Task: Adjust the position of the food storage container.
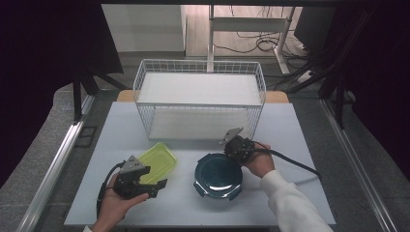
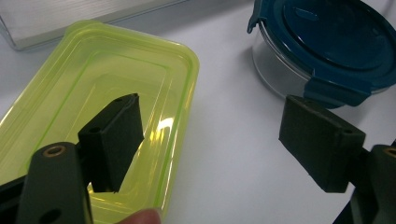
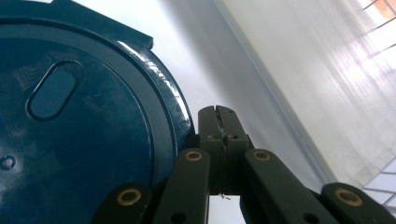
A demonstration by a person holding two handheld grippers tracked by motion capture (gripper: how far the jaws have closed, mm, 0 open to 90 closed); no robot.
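A yellow-green rectangular lid (image 1: 157, 161) (image 2: 98, 107) lies flat on the white table at the front left. My left gripper (image 1: 153, 185) (image 2: 219, 140) is open: one jaw is over the lid, the other over bare table beside it. To the right stands a round clear container with a dark blue clip-on lid (image 1: 218, 176) (image 2: 327, 46) (image 3: 79, 130). My right gripper (image 1: 231, 153) (image 3: 218, 114) is shut with nothing between its jaws, its tips just off the container's far right rim.
A white wire basket (image 1: 200, 99) with two shelf levels stands at the back of the table (image 1: 290, 145). Cables trail from both grippers across the table. Metal rails run along both sides of the table.
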